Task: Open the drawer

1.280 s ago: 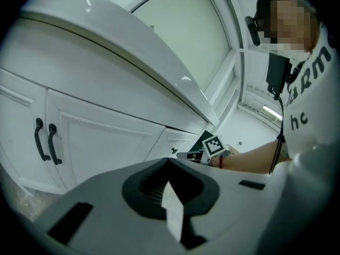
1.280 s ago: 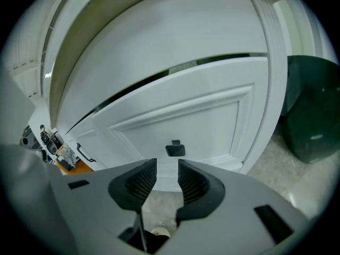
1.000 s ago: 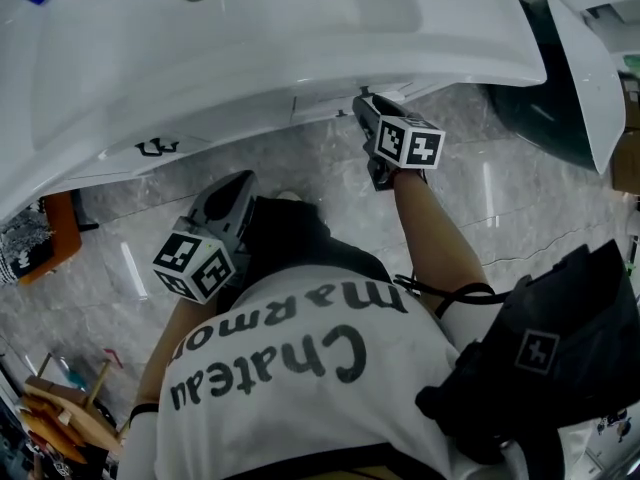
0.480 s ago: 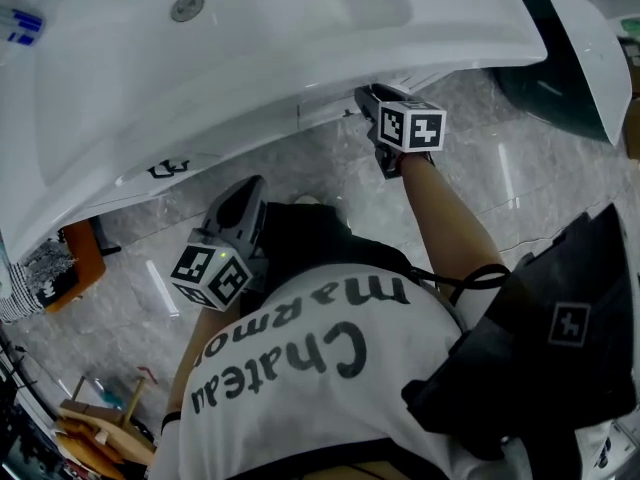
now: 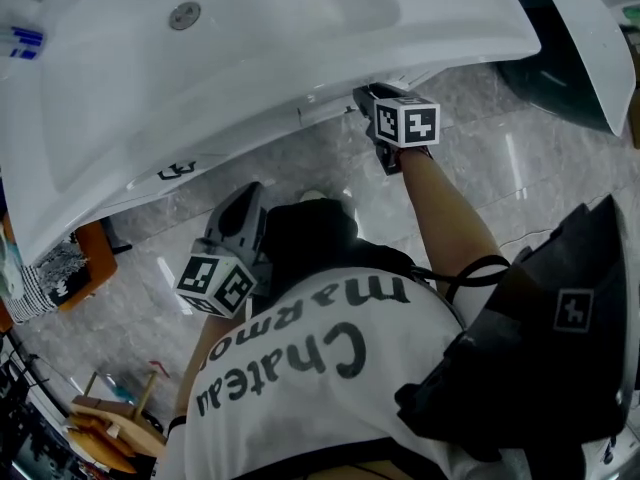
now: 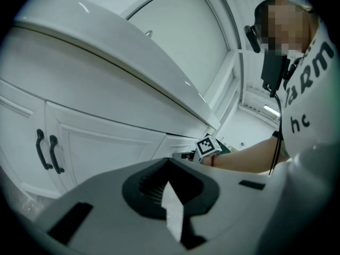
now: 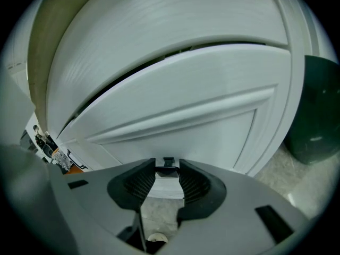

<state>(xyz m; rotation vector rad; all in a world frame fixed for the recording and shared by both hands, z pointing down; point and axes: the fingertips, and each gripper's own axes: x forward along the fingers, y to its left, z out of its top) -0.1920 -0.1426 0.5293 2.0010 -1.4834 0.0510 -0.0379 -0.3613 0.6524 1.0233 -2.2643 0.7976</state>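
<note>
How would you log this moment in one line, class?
right gripper: fingers closing around drawer handle | left gripper: shut, empty, idle

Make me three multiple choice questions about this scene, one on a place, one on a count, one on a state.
1. What is between the jaws of the right gripper? A. drawer handle B. towel C. nothing
2. How many dark handles do the cabinet doors carry? A. one B. two C. four
3. The cabinet doors are: A. shut B. wide open C. removed
Answers: A, the handle sits between the closing jaws; B, two stand side by side; A, both doors lie flush with the front.
</note>
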